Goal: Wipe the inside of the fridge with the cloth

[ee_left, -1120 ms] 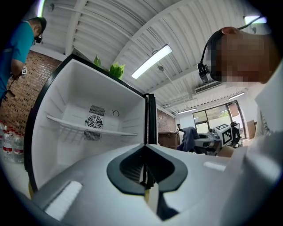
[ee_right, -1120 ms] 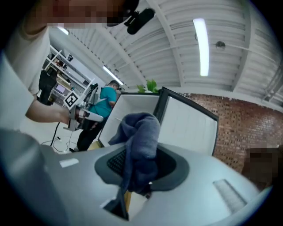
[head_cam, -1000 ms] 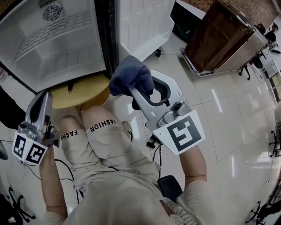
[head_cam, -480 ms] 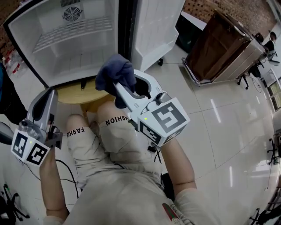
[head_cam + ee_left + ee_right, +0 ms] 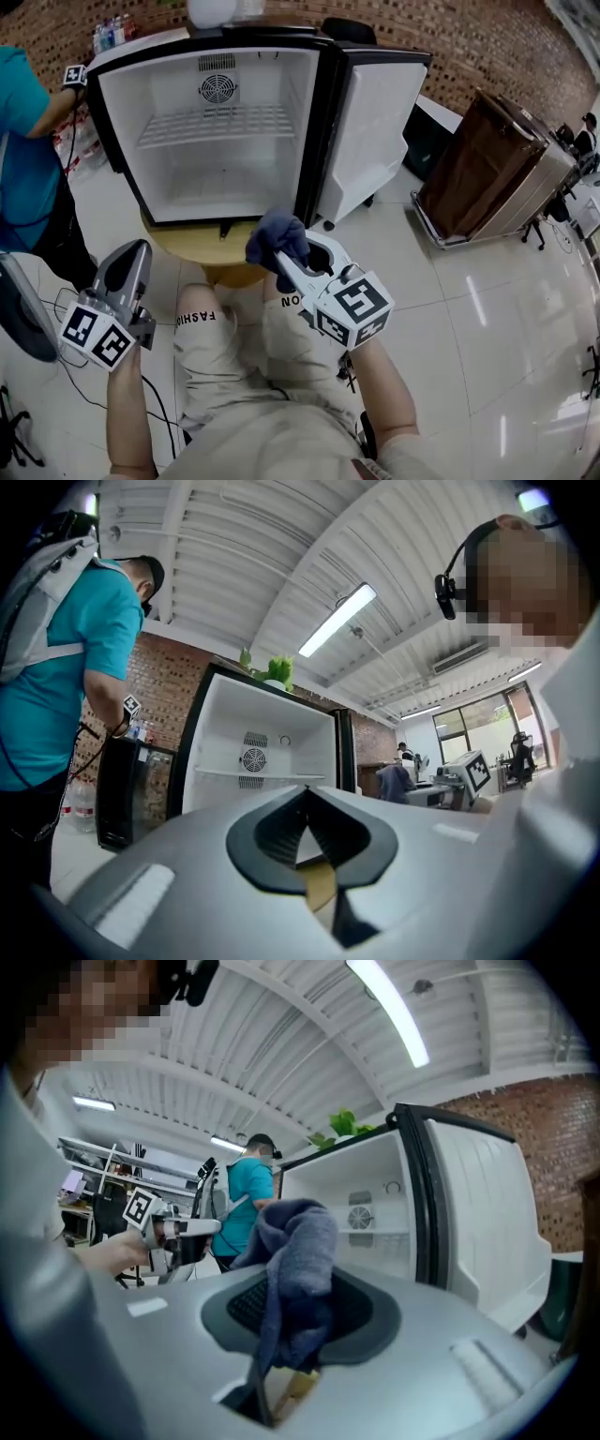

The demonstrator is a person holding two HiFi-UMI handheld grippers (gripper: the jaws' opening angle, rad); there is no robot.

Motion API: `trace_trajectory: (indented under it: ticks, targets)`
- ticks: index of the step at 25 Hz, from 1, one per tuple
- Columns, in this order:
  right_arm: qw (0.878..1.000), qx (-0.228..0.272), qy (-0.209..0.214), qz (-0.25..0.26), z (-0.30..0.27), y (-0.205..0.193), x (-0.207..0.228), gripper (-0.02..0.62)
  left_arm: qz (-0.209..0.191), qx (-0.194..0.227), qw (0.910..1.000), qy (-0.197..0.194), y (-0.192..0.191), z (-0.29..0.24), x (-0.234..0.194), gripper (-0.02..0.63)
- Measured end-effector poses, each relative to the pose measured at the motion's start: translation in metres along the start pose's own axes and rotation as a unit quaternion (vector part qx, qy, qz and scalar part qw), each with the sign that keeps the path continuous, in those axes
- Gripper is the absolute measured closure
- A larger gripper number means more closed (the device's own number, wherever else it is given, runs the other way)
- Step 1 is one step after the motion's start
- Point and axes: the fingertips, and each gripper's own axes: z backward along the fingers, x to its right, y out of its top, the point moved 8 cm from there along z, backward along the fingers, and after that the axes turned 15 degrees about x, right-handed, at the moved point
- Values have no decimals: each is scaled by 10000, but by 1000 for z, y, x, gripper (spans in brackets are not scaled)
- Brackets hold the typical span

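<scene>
The right tongs (image 5: pixel 279 246) grip the bunched blue cloth (image 5: pixel 275 234) just before the open fridge (image 5: pixel 169 178), near its door hinge. The left tongs (image 5: pixel 134 251), fully closed and empty, are before its left edge. The fridge apparently rests on a round desk (image 5: pixel 202 246).

Ahead of me: brick wall (image 5: pixel 487 37) across the frame's top, glossy white tile floor (image 5: pixel 487 309) at right — brown wooden cabinet (image 5: pixel 483 169) upper right.

- The round wooden table (image 5: pixel 202 251) is carrying the open fridge (image 5: pixel 216 183), which is sitting directly on its top.
- A wire shelf (image 5: pixel 211 124) is spanning the fridge's upper half.
- The glossy tiled floor (image 5: pixel 487 309) is bearing the table, a wooden cabinet (image 5: pixel 478 159) at right, and black cables (image 5: pixel 58 302) trailing at left.
</scene>
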Motion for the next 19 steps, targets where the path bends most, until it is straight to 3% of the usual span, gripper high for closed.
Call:
trace_trajectory:
  ticks: [7, 13, 19]
  targets:
    - [9999, 40, 66, 92, -2, -2, -7, 492, -103, -23, 9997, -210, -8, 2, 6, 606]
    - [9999, -57, 92, 74, -4, -12, -9, 494, 472, -154, 9979, -424, -28, -3, 14, 606]
    - [9999, -106, 79, -26, -9, -22, -2, 495, 518, -283, 9969, -524, -43, -11, 14, 606]
